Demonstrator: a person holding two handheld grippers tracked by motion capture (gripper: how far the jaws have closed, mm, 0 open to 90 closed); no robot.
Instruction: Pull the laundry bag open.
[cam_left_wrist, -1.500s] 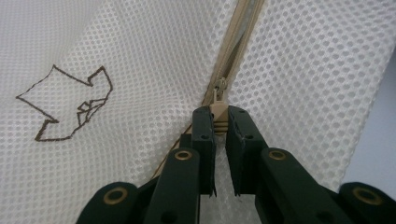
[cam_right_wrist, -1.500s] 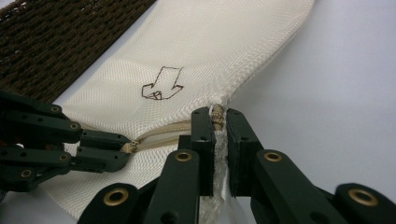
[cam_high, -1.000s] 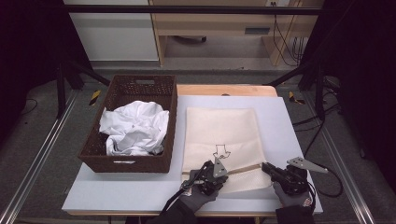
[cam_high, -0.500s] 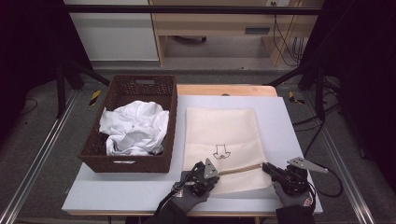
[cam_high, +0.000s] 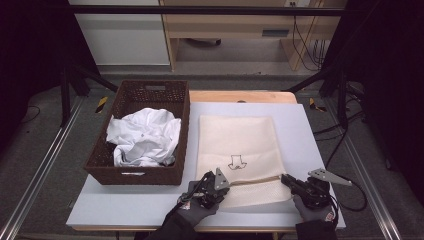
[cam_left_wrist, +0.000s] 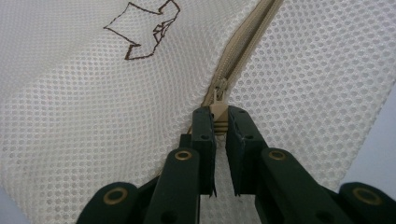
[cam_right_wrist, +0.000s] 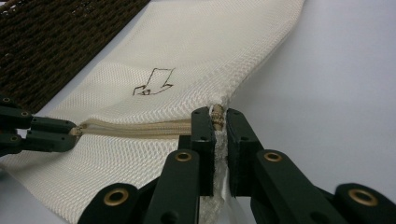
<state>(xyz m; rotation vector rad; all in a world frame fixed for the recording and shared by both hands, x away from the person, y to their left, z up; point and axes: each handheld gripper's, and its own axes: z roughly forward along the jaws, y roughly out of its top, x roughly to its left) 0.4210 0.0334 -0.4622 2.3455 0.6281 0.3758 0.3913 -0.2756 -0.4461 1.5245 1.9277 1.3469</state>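
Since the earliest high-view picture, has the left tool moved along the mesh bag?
Yes. The left tool, shut on the zipper pull, has slid leftward, away from the arrow mark toward the basket side.

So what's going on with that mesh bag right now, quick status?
Left claw shut on zipper pull. Right claw shut on bag edge at zipper end. Zipper closed between them. Nothing in the way.

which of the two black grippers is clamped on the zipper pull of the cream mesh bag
The left gripper: its jaws pinch the beige zipper pull. The right gripper grips the cream mesh laundry bag at the zipper's far end instead.
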